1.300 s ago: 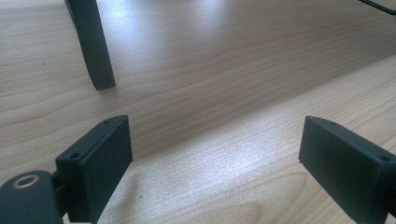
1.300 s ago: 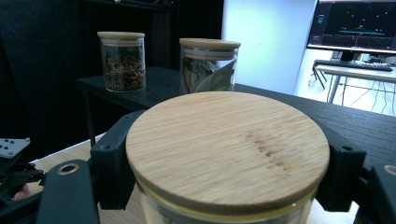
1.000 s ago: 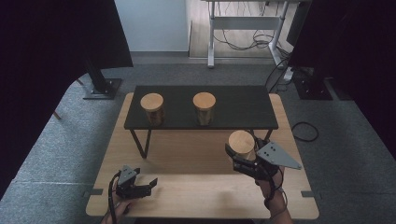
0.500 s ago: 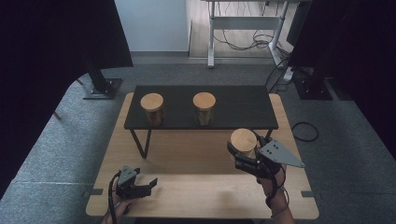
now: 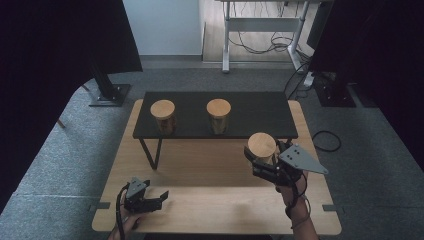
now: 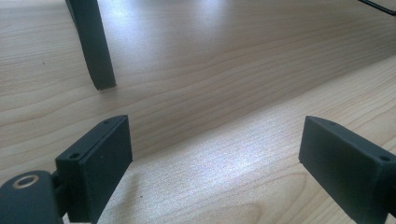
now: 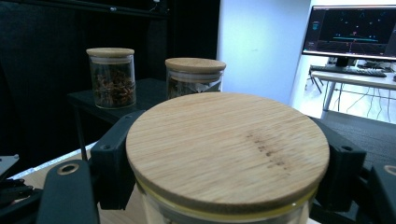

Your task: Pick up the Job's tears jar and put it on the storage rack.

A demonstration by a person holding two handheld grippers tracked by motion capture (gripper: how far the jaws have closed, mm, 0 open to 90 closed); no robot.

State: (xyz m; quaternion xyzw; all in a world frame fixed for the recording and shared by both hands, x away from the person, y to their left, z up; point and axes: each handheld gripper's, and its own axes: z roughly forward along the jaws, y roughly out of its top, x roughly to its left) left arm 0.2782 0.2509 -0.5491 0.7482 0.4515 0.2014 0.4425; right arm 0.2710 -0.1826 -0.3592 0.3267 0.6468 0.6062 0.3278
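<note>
Jar (image 5: 261, 146) with a round wooden lid, held up off the wooden table (image 5: 200, 165) by the right gripper (image 5: 265, 161), near the table's right side and just in front of a low black shelf (image 5: 260, 112). In the right gripper view the two black jaws press against the jar's glass sides just under the lid (image 7: 228, 145), one on each side. Two more wooden-lidded jars stand upright on the shelf, well apart from each other: the left shelf jar (image 5: 163, 115) and the middle shelf jar (image 5: 219, 115); both show dark contents through the glass. The left gripper (image 5: 156, 198) lies low at the table's near left edge, in the person's left hand (image 5: 125, 225). Its jaws stand wide apart with nothing but bare wood between them, and one black shelf leg (image 6: 93, 46) stands ahead of it.
</note>
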